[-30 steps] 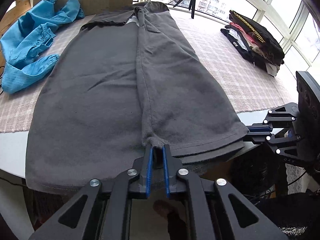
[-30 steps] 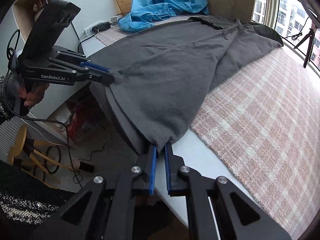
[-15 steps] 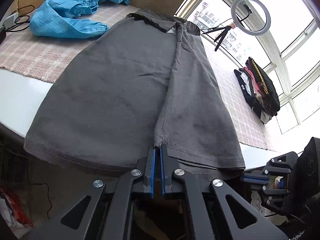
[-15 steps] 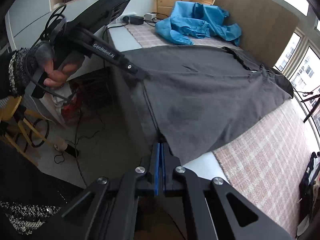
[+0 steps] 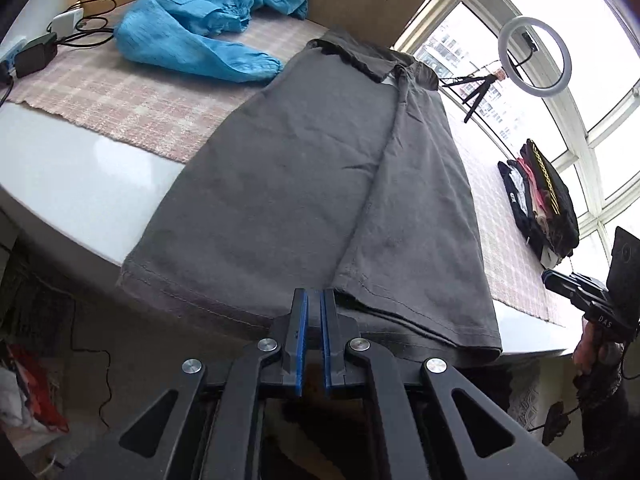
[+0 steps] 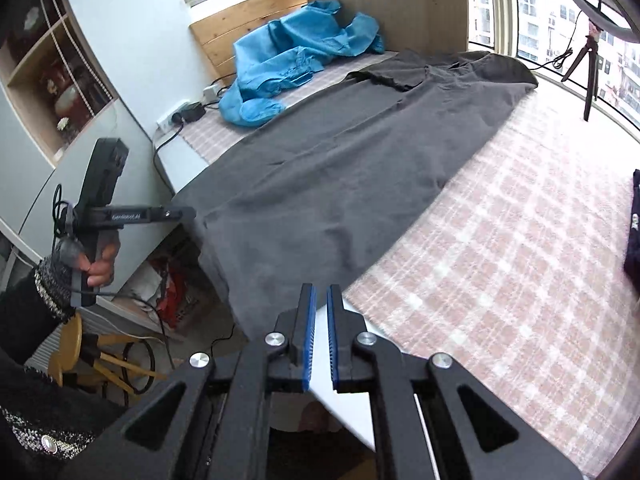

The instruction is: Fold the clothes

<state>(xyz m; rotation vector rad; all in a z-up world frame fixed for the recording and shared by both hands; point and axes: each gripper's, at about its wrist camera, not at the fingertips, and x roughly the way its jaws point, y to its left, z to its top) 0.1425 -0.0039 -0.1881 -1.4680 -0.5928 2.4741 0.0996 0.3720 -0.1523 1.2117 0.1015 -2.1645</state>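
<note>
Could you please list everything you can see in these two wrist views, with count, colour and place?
Shirt: one, dark grey, collared, spread along the table, one side folded over, hem hanging off the near edge.
Garment: one, bright blue, crumpled at the far end.
Table mat: one, pink and white check, under the clothes.
Table: one, white, bare at the near edge.
Folded clothes: one stack, mostly black, by the window.
Ring light: one, white, on a black tripod at the window.
Power strip: one, white, at the table's far corner.
Stool: one, wooden, on the floor.
Left gripper: black with blue pads, nothing between them.
Right gripper: same, jaws opening, empty.
</note>
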